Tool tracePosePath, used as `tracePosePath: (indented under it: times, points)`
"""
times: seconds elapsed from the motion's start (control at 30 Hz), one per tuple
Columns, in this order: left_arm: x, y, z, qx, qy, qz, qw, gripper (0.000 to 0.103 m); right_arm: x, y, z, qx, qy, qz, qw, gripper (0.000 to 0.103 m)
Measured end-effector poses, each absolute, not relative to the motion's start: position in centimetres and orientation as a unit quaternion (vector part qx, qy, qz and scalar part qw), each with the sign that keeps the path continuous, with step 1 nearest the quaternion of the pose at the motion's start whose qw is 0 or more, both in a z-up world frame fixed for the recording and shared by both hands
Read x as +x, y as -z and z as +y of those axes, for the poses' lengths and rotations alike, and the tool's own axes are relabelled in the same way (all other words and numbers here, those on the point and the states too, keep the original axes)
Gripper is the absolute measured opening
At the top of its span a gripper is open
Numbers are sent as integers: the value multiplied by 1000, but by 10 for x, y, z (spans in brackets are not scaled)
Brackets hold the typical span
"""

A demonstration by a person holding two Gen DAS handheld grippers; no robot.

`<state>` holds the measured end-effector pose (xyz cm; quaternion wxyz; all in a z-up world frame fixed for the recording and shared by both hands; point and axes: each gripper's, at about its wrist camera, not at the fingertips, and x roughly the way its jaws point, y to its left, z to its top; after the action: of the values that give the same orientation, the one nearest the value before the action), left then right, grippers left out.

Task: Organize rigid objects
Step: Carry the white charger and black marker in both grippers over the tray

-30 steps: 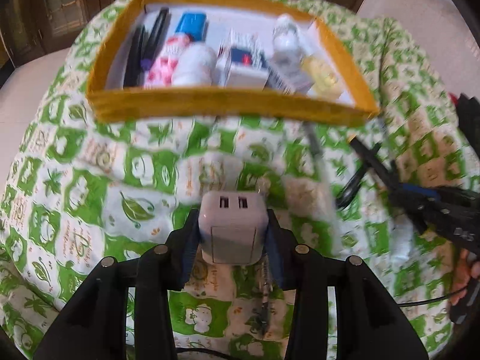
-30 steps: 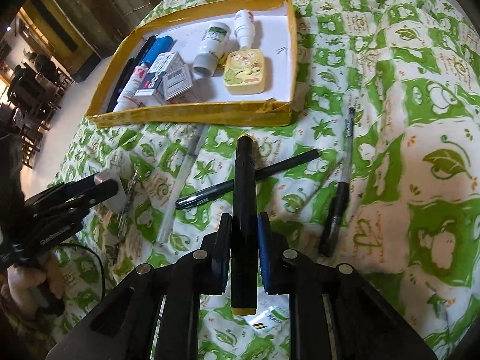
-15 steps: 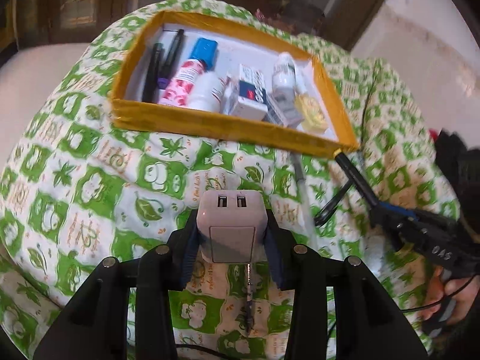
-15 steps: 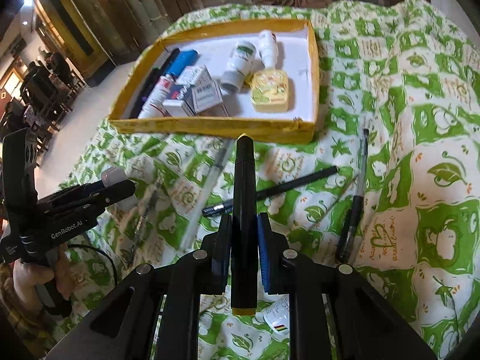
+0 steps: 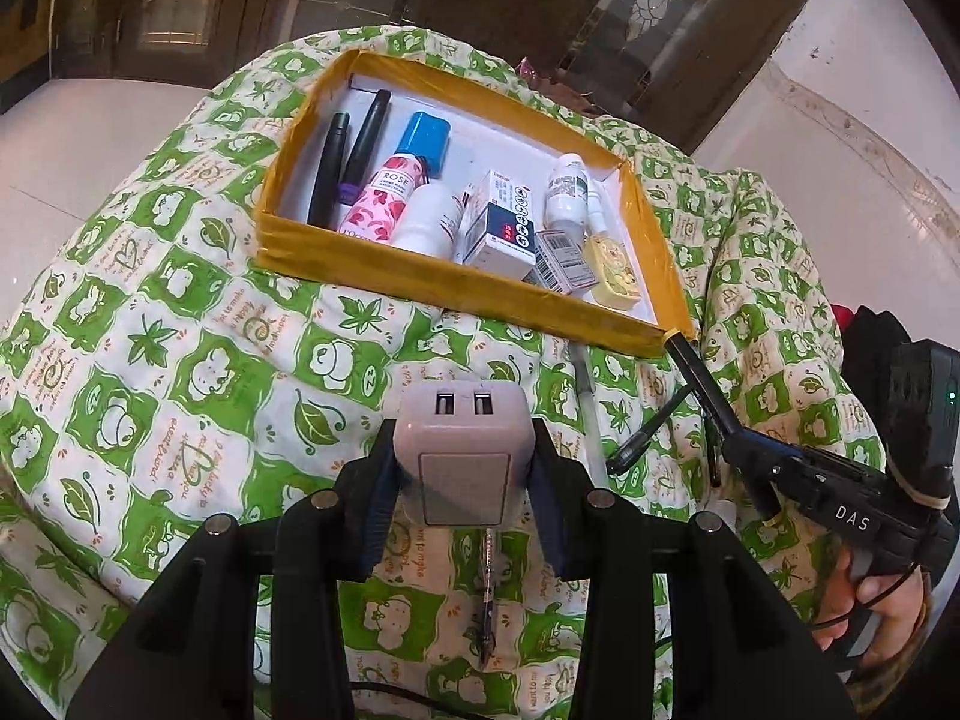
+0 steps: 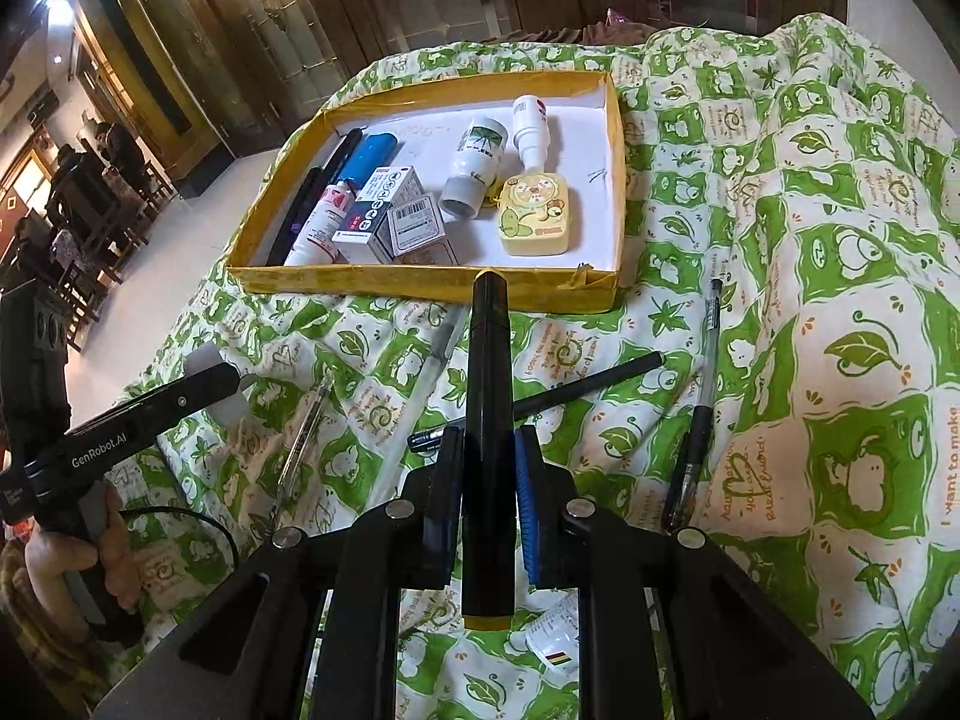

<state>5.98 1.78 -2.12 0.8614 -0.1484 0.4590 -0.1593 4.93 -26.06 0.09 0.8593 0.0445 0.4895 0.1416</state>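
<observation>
My left gripper [image 5: 462,474] is shut on a white USB charger block [image 5: 463,450] and holds it above the green quilt, short of the yellow-rimmed tray [image 5: 384,267]. My right gripper [image 6: 489,468] is shut on a black marker [image 6: 489,420] that points at the tray's near wall [image 6: 420,288]. The tray holds pens, a pink ROSE tube [image 5: 384,192], small boxes [image 6: 396,216], white bottles and a yellow case [image 6: 537,216]. The right gripper also shows in the left wrist view [image 5: 729,441], and the left gripper in the right wrist view [image 6: 216,387].
Loose pens lie on the quilt: a black pen [image 6: 540,399], a dark pen [image 6: 696,414] at the right, a white pen [image 6: 420,387] and a clear pen [image 6: 303,447]. A small white bottle [image 6: 555,642] lies under my right gripper. Chairs and people are at the far left.
Both grippers have risen and pulled back from the tray with their loads still held. More of the room shows beyond the bed.
</observation>
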Motion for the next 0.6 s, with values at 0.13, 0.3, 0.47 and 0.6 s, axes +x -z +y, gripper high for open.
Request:
tracePosePath:
  times: [0.13, 0.3, 0.47, 0.6]
  points:
    - [58, 19, 20, -148, 160, 453, 864, 37, 49, -2, -261, 45, -141, 488, 860, 15]
    - [59, 15, 18, -139, 161, 449, 868, 37, 47, -7, -261, 46, -140, 479, 865, 15]
    - [62, 7, 16, -125, 162, 441, 874, 37, 47, -10, -260, 47, -140, 474, 868, 15]
    - [65, -1, 15, -114, 160, 432, 880, 37, 49, -12, -260, 48, -141, 471, 869, 15]
